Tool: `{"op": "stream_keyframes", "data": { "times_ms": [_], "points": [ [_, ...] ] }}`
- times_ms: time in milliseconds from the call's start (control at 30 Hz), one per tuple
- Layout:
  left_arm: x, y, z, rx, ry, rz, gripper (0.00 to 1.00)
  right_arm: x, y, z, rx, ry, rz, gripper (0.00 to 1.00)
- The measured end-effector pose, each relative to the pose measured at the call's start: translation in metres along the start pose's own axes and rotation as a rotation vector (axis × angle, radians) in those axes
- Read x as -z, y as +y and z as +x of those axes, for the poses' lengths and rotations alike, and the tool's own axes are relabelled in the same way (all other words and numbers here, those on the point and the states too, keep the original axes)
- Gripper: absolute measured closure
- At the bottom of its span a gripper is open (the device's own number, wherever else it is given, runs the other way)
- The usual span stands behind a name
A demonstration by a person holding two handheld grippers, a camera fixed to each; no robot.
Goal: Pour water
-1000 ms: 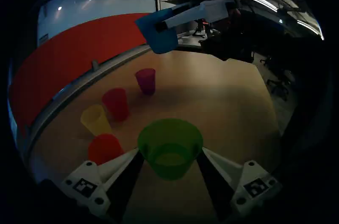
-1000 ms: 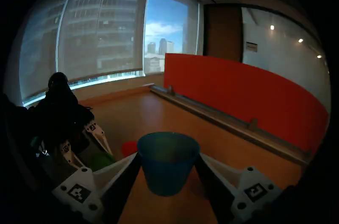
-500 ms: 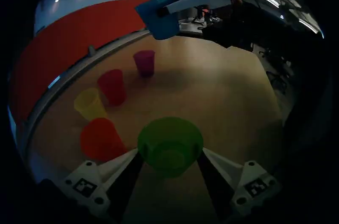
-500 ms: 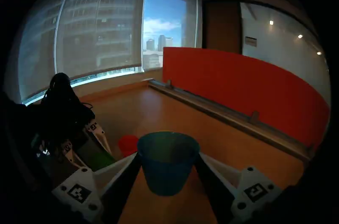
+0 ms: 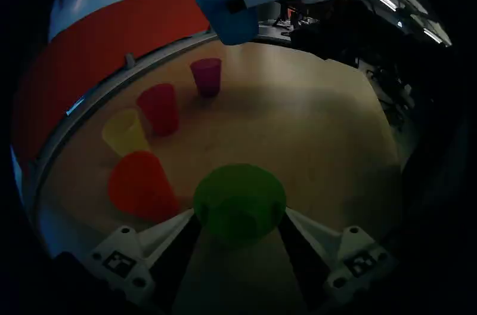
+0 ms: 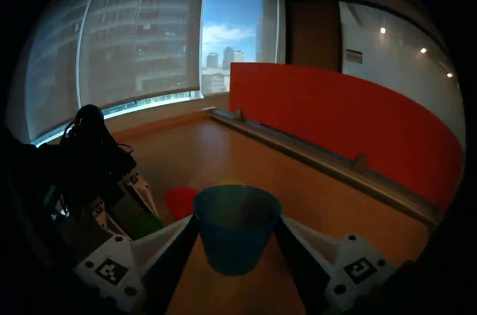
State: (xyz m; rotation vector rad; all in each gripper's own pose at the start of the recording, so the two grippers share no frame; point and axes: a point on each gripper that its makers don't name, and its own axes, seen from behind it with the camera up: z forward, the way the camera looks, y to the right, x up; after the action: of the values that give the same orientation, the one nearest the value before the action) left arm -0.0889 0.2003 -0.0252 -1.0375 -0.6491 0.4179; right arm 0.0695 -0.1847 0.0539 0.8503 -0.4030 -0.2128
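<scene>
Left gripper pinches a green cup between its two fingers, low over the wooden surface. The cup seems upright with its mouth to the top, and I judge it is held so to receive the water. Right gripper pinches a blue cup in the same way. This cup also looks upright in the right gripper view, so nothing can spill before the pour. Whether either cup holds water I cannot tell, because the insides are too dark.

Just beside the green cup stands an orange cup. After it a yellow cup, a red cup and a purple cup make a curved row along the red wall. They stand at the side, probably so they do not disturb the pouring.

Farther away in the left gripper view, the blue cup hangs high, well apart from the green one. I think it must first come above the green mouth.
</scene>
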Motion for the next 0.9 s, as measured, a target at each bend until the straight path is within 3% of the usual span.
{"op": "stream_keyframes", "data": {
  "times_ms": [567, 900],
  "points": [
    [0.004, 0.0, -0.008, 0.011, 0.004, -0.007, 0.16, -0.004, -0.001, -0.009, -0.007, -0.015, -0.004, 0.11],
    [0.003, 0.001, -0.014, -0.013, -0.018, -0.003, 0.11, -0.008, 0.0, -0.017, 0.0, -0.03, -0.009, 0.11]
  ]
}}
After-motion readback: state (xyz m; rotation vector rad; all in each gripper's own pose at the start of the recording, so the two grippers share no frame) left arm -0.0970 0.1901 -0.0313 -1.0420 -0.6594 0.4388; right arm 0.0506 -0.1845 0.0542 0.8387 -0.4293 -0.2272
